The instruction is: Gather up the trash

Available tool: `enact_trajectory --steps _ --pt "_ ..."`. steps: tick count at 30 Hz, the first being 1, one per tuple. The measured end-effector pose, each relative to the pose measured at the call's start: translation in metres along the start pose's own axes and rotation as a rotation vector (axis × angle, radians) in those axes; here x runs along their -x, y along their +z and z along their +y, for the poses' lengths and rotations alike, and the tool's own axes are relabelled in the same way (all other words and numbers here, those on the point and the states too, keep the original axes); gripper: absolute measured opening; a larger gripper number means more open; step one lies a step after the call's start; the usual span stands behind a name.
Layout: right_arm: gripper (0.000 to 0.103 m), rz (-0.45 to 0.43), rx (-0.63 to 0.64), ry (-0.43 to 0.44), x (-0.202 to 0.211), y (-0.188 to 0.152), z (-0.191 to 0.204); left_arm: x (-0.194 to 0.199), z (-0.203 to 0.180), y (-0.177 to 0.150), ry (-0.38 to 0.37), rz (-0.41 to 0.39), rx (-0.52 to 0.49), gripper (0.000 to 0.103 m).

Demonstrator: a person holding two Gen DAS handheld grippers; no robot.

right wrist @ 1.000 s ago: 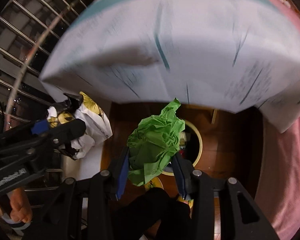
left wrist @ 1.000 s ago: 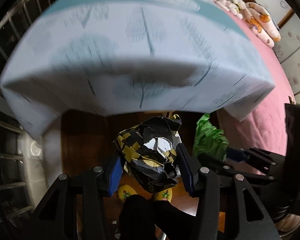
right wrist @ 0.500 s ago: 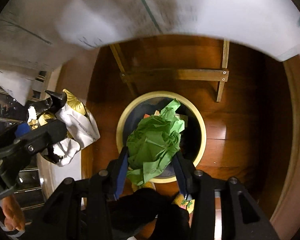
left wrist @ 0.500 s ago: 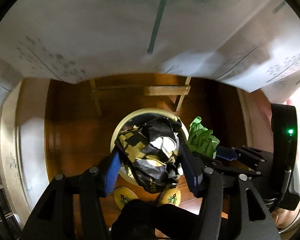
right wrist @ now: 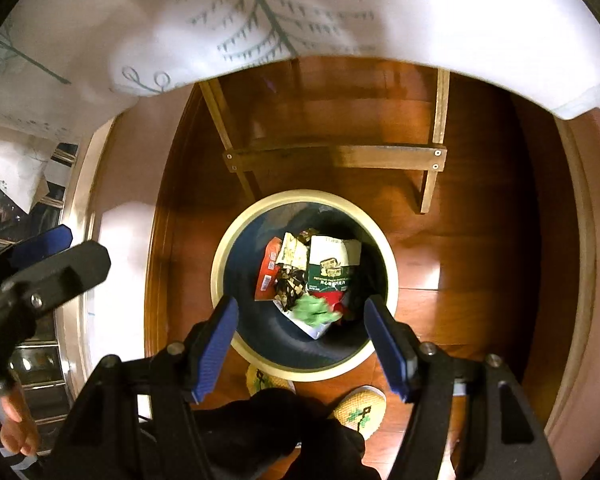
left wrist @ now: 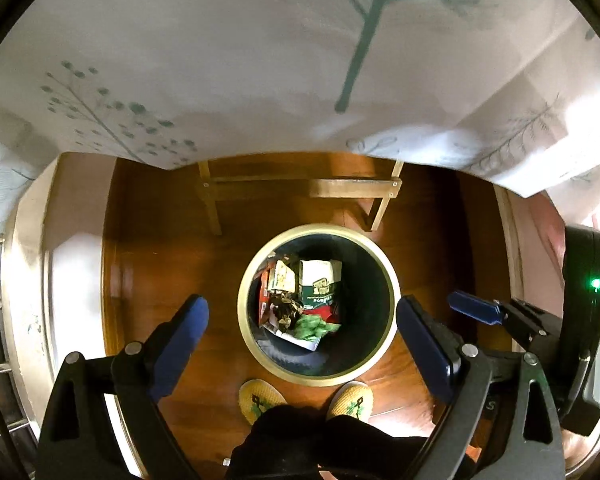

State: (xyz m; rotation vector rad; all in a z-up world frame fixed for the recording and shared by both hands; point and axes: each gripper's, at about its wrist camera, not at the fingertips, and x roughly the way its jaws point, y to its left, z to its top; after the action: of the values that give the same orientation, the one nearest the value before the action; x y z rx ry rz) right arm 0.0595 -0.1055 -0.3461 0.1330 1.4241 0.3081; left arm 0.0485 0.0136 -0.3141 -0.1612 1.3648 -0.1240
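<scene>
Wooden floor (left wrist: 160, 240); both claws, left (left wrist: 302, 326) and right (right wrist: 302, 322), gape empty above the bin (left wrist: 392, 280), green wad (right wrist: 314, 310) blurred.

There is one bin (left wrist: 394, 300) on the floor, and two slippers (left wrist: 260, 398) stand just beside it. Two grippers are in view, the left one (left wrist: 302, 332) and the right one (right wrist: 302, 320), each with two blue pads (right wrist: 216, 350). Inside the bin lies one green paper wad (right wrist: 314, 308), one red packet (right wrist: 269, 270) and one green-white packet (right wrist: 332, 266) (other scraps are too jumbled to count). One table frame (right wrist: 336, 156) stands behind.
</scene>
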Motion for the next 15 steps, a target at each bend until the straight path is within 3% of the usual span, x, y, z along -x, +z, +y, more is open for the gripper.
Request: enact_trajectory --steps 8,15 --pt "0.066 -0.018 -0.051 -0.027 0.04 0.005 0.008 0.044 0.003 0.006 -0.009 -0.009 0.039 0.094" --pt "0.066 -0.059 -0.093 -0.053 0.114 0.016 0.02 0.12 -0.003 0.02 -0.012 -0.045 0.035 0.094"
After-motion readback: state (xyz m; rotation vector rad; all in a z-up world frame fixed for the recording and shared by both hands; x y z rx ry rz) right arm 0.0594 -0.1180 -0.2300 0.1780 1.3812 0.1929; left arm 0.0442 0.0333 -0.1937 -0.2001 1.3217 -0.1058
